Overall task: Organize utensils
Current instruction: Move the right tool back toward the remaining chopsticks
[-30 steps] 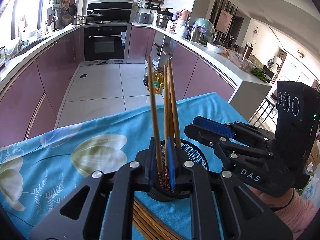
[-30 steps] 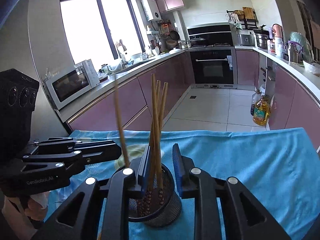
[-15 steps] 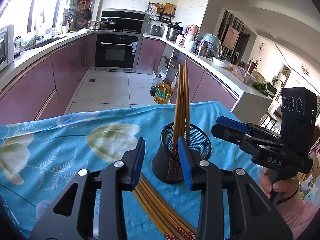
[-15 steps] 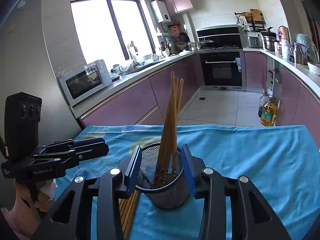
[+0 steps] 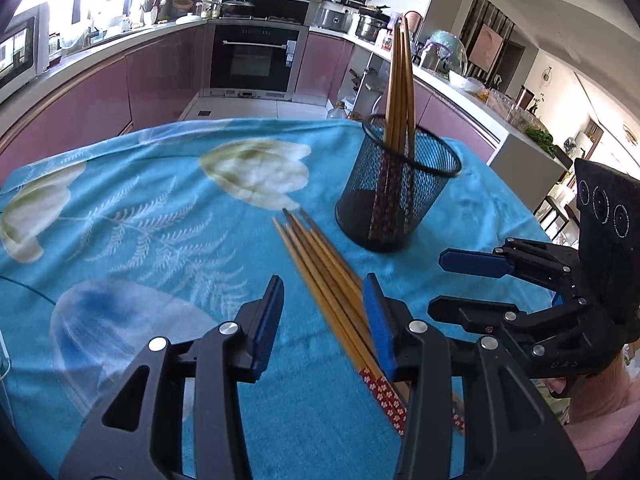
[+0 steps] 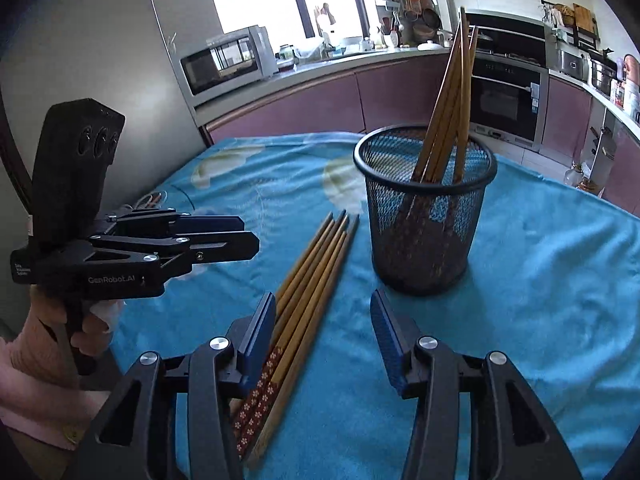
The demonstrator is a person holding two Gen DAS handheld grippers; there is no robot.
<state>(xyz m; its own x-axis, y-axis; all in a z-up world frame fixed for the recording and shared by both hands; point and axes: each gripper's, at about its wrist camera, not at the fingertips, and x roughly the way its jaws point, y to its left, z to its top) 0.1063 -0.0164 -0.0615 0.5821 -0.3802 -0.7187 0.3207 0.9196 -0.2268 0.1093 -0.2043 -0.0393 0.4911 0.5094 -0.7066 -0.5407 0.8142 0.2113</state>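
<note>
Several loose chopsticks [image 5: 324, 280] are lying on the blue floral tabletop [image 5: 140, 220] in the left wrist view, running between the spread fingers of the released left claw [image 5: 324, 320], near the mesh holder [image 5: 396, 188] where more chopsticks are standing. The right claw [image 5: 472, 276] is showing faint "DAS" lettering, jaws apart. From the right wrist, "GenRobot.AI" is reading on the left claw's body, and a microwave [image 6: 226, 58] is sitting behind; this claw is gaping too, holding nothing.
</note>
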